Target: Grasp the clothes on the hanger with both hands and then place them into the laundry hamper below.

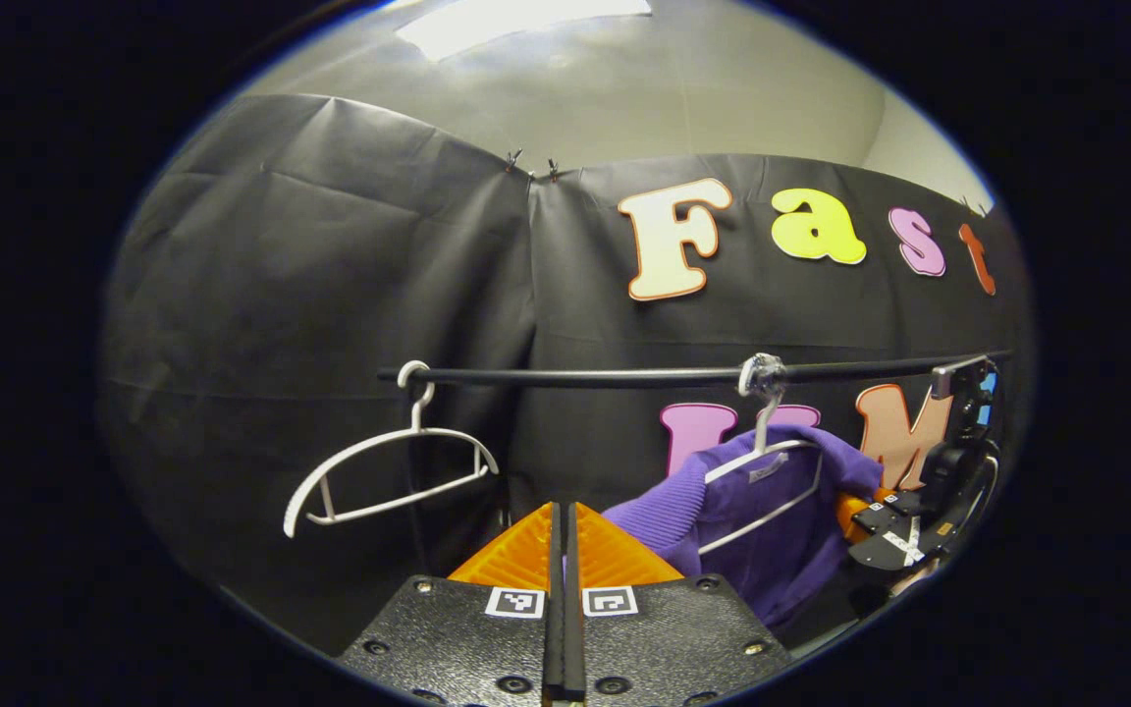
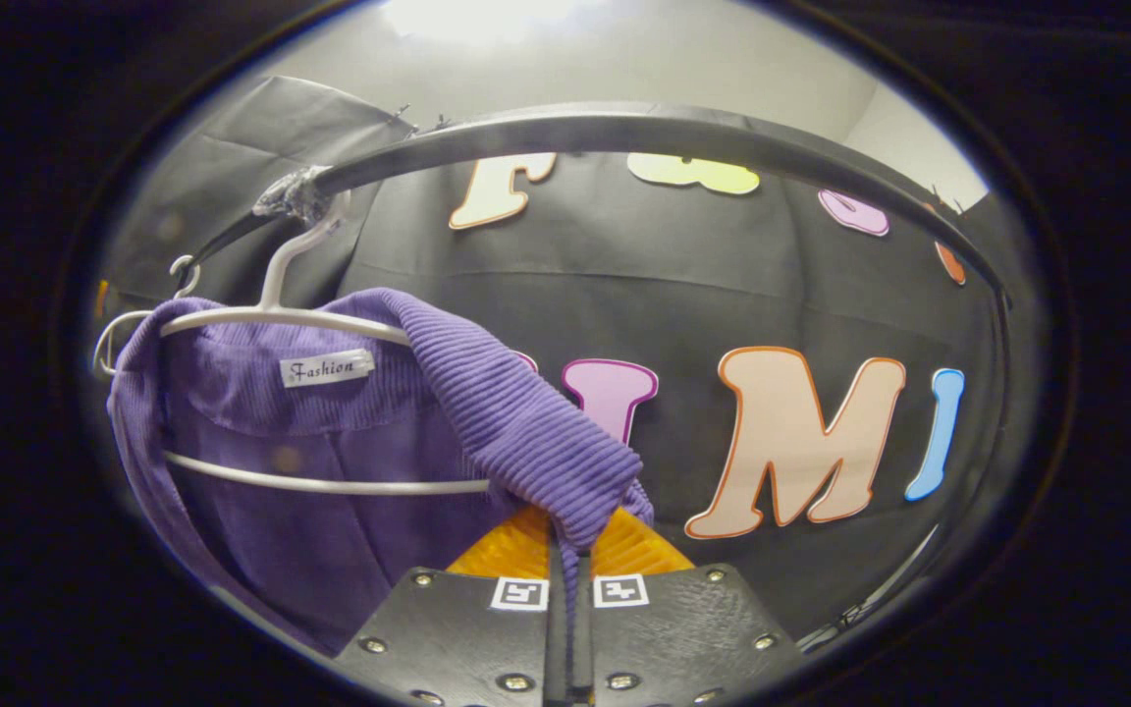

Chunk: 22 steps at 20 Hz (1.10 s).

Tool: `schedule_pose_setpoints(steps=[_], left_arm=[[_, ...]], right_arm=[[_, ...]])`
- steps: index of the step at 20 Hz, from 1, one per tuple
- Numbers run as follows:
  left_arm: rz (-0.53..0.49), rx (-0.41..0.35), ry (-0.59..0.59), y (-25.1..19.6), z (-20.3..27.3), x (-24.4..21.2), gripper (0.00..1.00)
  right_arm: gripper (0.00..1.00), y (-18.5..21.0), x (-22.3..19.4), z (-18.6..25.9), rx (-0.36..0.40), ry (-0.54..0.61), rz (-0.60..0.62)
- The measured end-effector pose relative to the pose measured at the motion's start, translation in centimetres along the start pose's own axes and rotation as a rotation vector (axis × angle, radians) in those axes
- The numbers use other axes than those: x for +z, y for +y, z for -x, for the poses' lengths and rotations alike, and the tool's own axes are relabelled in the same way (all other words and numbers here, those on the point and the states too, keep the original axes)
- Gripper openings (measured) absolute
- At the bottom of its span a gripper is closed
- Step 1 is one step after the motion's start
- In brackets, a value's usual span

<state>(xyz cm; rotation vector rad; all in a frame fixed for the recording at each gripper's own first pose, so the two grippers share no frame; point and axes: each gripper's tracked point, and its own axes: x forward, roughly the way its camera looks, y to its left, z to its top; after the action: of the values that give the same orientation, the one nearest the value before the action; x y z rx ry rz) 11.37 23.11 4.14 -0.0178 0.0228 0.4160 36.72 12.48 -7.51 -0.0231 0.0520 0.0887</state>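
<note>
While pinching a fold of the purple garment (image 2: pixel 526 432) at its shoulder end, right gripper (image 2: pixel 570 550) closed on ribbed cloth, both fingers pressing the fabric between them. Seen farther off in the left gripper view too, at the garment's far edge (image 1: pixel 904 535). Left gripper (image 1: pixel 563 550) pressed together on nothing, pointing at the black cloth wall between the two hangers, just left of the garment's near sleeve.

Garment draped over a white hanger (image 2: pixel 276 314), hooked on the black rail (image 1: pixel 624 374), collar label facing the right gripper view, lower bar of the hanger crossing under the collar. Second white hanger (image 1: pixel 389 471) bare, hooked near the rail's left end, well apart from the clothed one.

Step in hand, by judgement: grasping stage, half done, one side gripped and the other not. Next move likely calls for opening the left gripper, swinging right to the near shoulder of the garment, closing on cloth rather than on the hanger wire, then lifting both ends up and off the hanger arms before lowering. Risk of snagging the ribbed knit on the hanger tip, or of dragging the hanger along the rail.

Laundry hamper below, out of sight from these angles. Booth walled in black cloth, pale ceiling above with a bright light panel (image 1: pixel 516 20).
</note>
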Motion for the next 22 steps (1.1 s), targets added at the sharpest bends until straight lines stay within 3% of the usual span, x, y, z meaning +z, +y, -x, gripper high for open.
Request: schedule_pose_setpoints(steps=[11, 16, 21, 22], left_arm=[[0.115, -0.050, 0.151, -2.6, 0.5, -7.7, 0.00], [0.122, -0.033, 0.176, -2.8, 0.5, -10.0, 0.80], [0.085, -0.005, 0.215, -3.4, -0.4, -13.2, 0.80], [0.073, 0.007, 0.216, -3.2, -0.7, -13.7, 0.74]], right_arm=[[0.00, 1.0, -1.2, -0.5, 0.044, 0.019, 0.004], [0.00, 0.8, -1.3, -0.8, 0.052, 0.017, 0.015], [0.03, 0.7, -1.3, -0.7, 0.065, 0.015, 0.028], [0.03, 0.6, -1.3, -0.7, 0.068, 0.014, 0.028]])
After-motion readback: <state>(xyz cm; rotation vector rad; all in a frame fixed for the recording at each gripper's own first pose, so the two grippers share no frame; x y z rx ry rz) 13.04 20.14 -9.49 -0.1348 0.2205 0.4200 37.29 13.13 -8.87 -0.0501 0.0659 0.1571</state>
